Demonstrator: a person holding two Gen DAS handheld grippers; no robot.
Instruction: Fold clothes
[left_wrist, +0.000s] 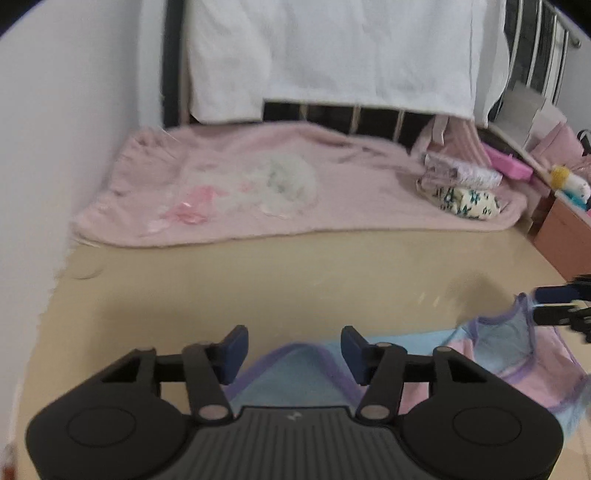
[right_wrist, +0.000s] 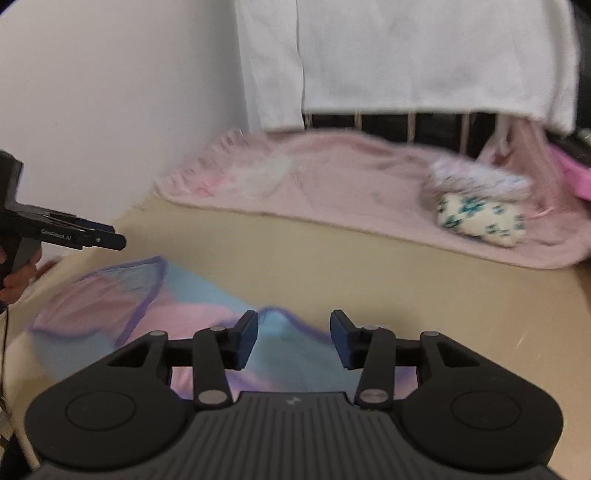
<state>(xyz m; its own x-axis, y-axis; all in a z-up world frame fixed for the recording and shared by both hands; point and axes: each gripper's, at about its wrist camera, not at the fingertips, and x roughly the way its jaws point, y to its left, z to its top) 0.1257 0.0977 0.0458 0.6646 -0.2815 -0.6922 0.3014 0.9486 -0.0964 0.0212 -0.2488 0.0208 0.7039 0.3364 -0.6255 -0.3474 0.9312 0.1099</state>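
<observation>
Left gripper fingers spread wide, empty; right gripper likewise, above crumpled pink-and-blue purple-trimmed garment (blurred) on beige bed surface.

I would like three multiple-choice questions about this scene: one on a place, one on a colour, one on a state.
1. Where do the folded clothes lie?
A. on the pink blanket
B. on the bare tan surface
C. on a chair

2. What colour is the trim of the garment below the grippers?
A. red
B. purple
C. green

3. How is the left gripper?
A. shut on the garment
B. open
C. out of view

Answers: 1 A, the small stack sits at the blanket's right end. 2 B, a purple band edges the pink and blue fabric. 3 B, a wide gap shows between its pads.
</observation>
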